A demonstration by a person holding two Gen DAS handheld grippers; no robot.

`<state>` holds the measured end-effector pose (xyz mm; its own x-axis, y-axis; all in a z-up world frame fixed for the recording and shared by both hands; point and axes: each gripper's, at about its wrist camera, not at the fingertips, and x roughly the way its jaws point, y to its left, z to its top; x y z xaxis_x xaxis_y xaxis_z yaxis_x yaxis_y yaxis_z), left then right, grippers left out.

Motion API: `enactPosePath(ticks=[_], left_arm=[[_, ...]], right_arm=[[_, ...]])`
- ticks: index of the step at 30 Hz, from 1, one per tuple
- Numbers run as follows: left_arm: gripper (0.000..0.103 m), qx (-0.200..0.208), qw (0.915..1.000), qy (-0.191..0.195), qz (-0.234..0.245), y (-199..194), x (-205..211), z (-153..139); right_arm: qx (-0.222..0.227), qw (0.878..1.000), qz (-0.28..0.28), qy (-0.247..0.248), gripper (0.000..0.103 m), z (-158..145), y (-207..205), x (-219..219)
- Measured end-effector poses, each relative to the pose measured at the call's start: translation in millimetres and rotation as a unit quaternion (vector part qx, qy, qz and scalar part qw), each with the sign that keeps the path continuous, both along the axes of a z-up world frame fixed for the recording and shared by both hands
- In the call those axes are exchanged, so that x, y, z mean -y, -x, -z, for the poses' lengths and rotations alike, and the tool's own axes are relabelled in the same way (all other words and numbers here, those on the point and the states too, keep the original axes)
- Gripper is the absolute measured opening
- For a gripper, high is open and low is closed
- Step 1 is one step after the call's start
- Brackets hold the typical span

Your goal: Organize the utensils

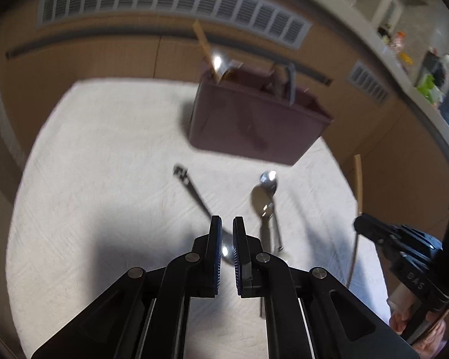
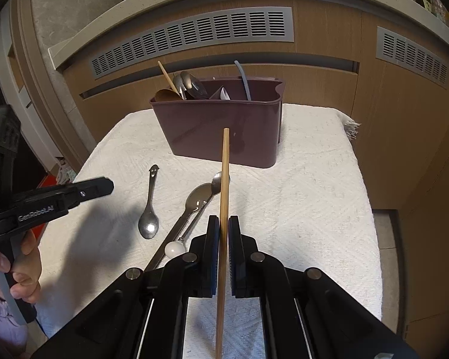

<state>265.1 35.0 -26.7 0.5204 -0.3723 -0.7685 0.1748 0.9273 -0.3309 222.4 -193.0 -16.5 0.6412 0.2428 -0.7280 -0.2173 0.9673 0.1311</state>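
Your left tongs (image 1: 227, 224) sit nearly pressed together with only a narrow slit between the pads, and nothing is held in them — they hover above the bowl of a small spoon (image 2: 149, 209) lying on the white towel (image 2: 299, 203) that covers the surface. Its handle, with a cut-out smiley end, points toward the caddy. Just right of it lie a large spoon (image 2: 199, 197) and a slimmer spoon with a white ball end (image 2: 174, 248), side by side and touching, both angled toward the caddy. Behind them, upright at the back of the towel, stands the maroon utensil caddy (image 2: 221, 131), already holding a wooden spoon, metal spoons and a grey-blue handle in its compartments. Your right tongs (image 2: 223, 224) are clamped tight on a wooden chopstick (image 2: 224, 179) — it runs straight out between the pads, its tip in front of the caddy's near wall.
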Motion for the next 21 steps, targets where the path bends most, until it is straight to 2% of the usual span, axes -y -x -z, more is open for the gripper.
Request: enactPosePath(ticks=[2,4,6,7,10,12,14,16,17,18,21], left_arm=[[0.01,-0.028,0.9996,0.0,-0.009,-7.7,-2.4,12.0],[0.017,-0.038,0.9991,-0.017,-0.009,-10.8,2.0,19.6],[0.04,-0.058,0.998,-0.023,-0.005,-16.5,9.0,28.1],[0.044,-0.069,0.9973,-0.025,-0.005,-21.0,12.1,31.6],[0.044,-0.103,0.9935,-0.049,-0.002,-44.9,23.4,39.7],[0.044,-0.113,0.9892,-0.092,0.019,-62.5,35.1,39.1],[0.043,-0.125,0.9821,-0.132,0.049,-79.5,48.0,40.1],[0.036,-0.13,0.9746,-0.168,0.071,-88.6,58.5,40.4],[0.027,-0.128,0.9706,-0.186,0.082,-91.2,63.5,40.3],[0.017,-0.126,0.9695,-0.19,0.092,-92.3,66.6,39.6],[0.006,-0.099,0.9743,-0.18,0.092,-83.8,66.7,38.1]], right_arm=[[-0.002,1.0,0.004,0.0,0.005,2.9,-0.4,2.2],[-0.007,1.0,0.007,0.0,0.005,7.7,-0.8,4.3],[-0.014,1.0,0.008,0.0,0.006,12.8,-1.7,6.0],[-0.016,1.0,0.01,0.001,0.006,14.4,-2.3,6.7],[-0.017,1.0,0.013,-0.003,0.006,15.7,-2.4,9.3],[-0.014,1.0,0.011,-0.005,0.006,15.0,-0.6,10.3],[-0.012,1.0,0.007,-0.004,0.006,14.6,0.6,9.6],[-0.009,1.0,0.006,-0.001,0.006,14.2,1.4,9.3],[-0.008,1.0,0.005,0.0,0.006,14.0,1.8,9.3],[-0.006,1.0,0.005,0.0,0.006,13.7,2.3,9.7],[-0.001,1.0,0.005,-0.009,0.006,13.3,2.1,12.5]])
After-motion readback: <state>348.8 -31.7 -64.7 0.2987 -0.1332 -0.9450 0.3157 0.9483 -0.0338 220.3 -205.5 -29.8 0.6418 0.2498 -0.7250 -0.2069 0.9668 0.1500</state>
